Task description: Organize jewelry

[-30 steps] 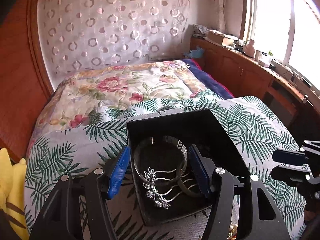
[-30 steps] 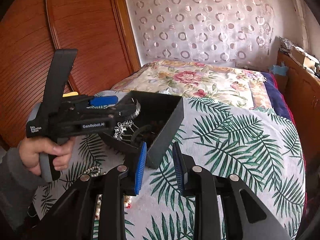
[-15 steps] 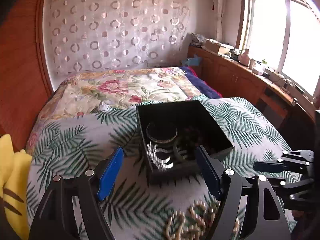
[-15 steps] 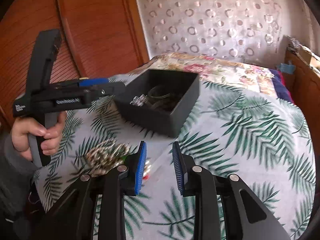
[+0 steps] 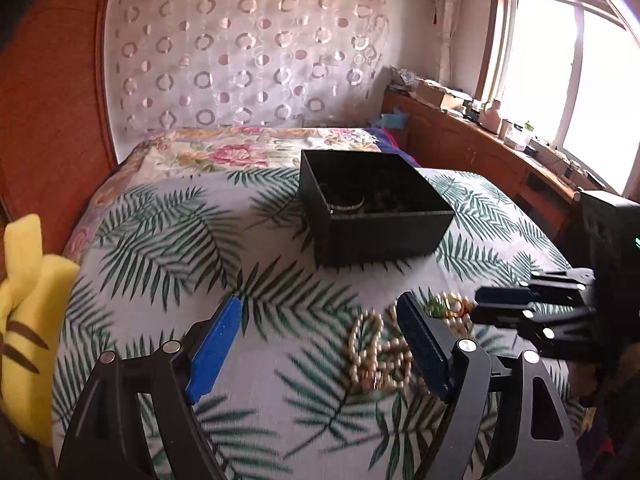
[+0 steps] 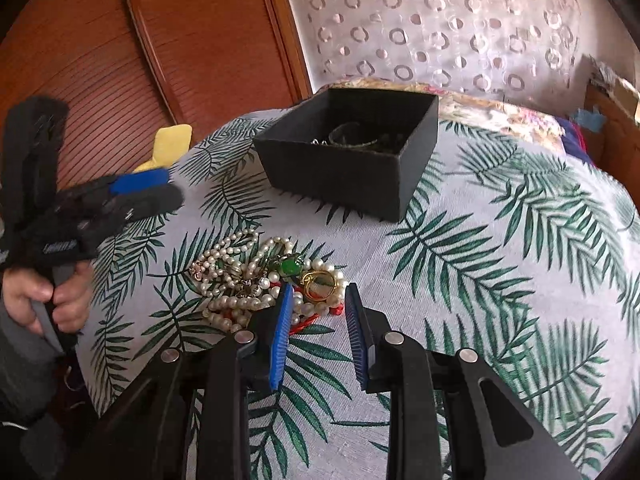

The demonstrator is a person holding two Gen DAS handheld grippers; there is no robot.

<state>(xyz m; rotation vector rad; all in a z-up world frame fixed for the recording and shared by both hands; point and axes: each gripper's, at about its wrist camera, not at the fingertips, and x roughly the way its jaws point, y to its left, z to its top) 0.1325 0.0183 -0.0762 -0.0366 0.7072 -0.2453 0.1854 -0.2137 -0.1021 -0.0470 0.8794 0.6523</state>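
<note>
A black open box (image 5: 376, 216) (image 6: 352, 160) sits on the palm-leaf cloth with a silver bangle (image 5: 346, 204) and other pieces inside. A tangled pile of pearl necklaces (image 6: 240, 276) (image 5: 378, 354) with a green stone (image 6: 292, 266) and a gold ring (image 6: 318, 280) lies on the cloth nearer me. My left gripper (image 5: 320, 344) is open and empty, just left of the pile; it also shows in the right wrist view (image 6: 140, 192). My right gripper (image 6: 318, 334) is partly open and empty, just short of the pile's near edge; it also shows in the left wrist view (image 5: 520, 312).
A yellow plush toy (image 5: 24, 300) lies at the left edge of the bed. A wooden headboard (image 6: 160, 40) rises at the left. A floral quilt (image 5: 240, 152) lies beyond the box. A cluttered wooden counter (image 5: 500, 144) runs under the window at the right.
Both grippers have pulled back from the box toward the near edge. The jewelry pile has come into view between them. The left gripper left the box empty and stays open.
</note>
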